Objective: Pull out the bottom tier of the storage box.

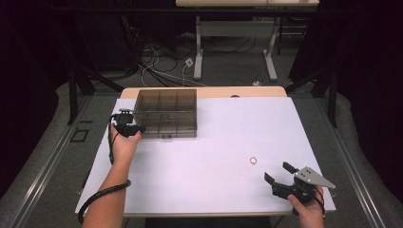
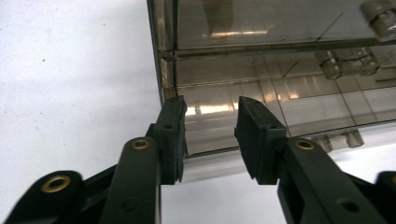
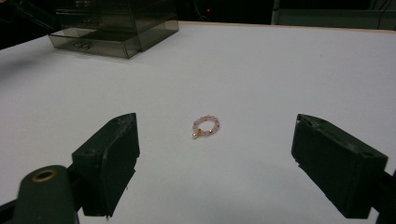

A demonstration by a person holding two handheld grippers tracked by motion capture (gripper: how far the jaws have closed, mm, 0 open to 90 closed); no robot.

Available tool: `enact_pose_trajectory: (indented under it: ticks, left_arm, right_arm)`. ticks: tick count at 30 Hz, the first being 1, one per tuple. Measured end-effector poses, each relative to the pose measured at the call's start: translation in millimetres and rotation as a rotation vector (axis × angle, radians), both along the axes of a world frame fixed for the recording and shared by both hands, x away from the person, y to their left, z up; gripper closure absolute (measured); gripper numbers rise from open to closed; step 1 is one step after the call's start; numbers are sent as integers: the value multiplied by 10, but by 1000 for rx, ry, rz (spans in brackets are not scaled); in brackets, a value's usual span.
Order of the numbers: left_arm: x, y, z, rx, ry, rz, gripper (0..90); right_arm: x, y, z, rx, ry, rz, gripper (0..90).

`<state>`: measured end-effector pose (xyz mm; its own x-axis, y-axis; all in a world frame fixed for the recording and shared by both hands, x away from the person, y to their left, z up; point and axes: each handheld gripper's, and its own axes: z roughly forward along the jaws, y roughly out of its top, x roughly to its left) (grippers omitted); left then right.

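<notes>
A smoky transparent drawer box (image 1: 165, 113) stands at the back left of the white table (image 1: 214, 190). My left gripper (image 1: 137, 128) is at the box's front left corner. In the left gripper view its jaws (image 2: 210, 105) stand apart against the box's (image 2: 280, 70) lower front, with nothing pressed between the pads. A small pink bead bracelet (image 1: 253, 160) lies flat on the table at the right. My right gripper (image 1: 278, 171) rests near the front right edge, open wide and pointing at it. In the right gripper view the bracelet (image 3: 206, 127) lies ahead of the gripper (image 3: 215, 118), apart from both jaws.
The drawer box (image 3: 112, 28) shows far off at the upper left of the right gripper view. Behind the table stand a desk frame (image 1: 235, 38) and loose cables (image 1: 161, 61) on the floor. Dark curtains close in both sides.
</notes>
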<state>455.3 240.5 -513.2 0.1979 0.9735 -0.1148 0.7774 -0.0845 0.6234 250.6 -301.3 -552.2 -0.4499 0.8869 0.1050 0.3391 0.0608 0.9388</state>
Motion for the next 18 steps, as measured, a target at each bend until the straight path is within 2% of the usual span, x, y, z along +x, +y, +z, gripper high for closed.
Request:
enact_pose_trajectory:
  ticks: [3,4,11,14,18]
  left_arm:
    - [18,-2,-22,0,1,11,648]
    - [22,5,-20,3,16,9,662]
    - [49,31,-80,-3,-3,21,671]
    - [59,38,-99,7,-15,22,666]
    - [66,55,-116,6,-8,31,668]
  right_arm:
    - [1,2,-2,0,-3,-2,147]
    - [2,1,-2,2,-1,1,147]
    - [1,-1,-3,3,0,1,147]
    - [-1,-1,0,1,0,1,147]
    - [4,3,-6,4,-9,0,147]
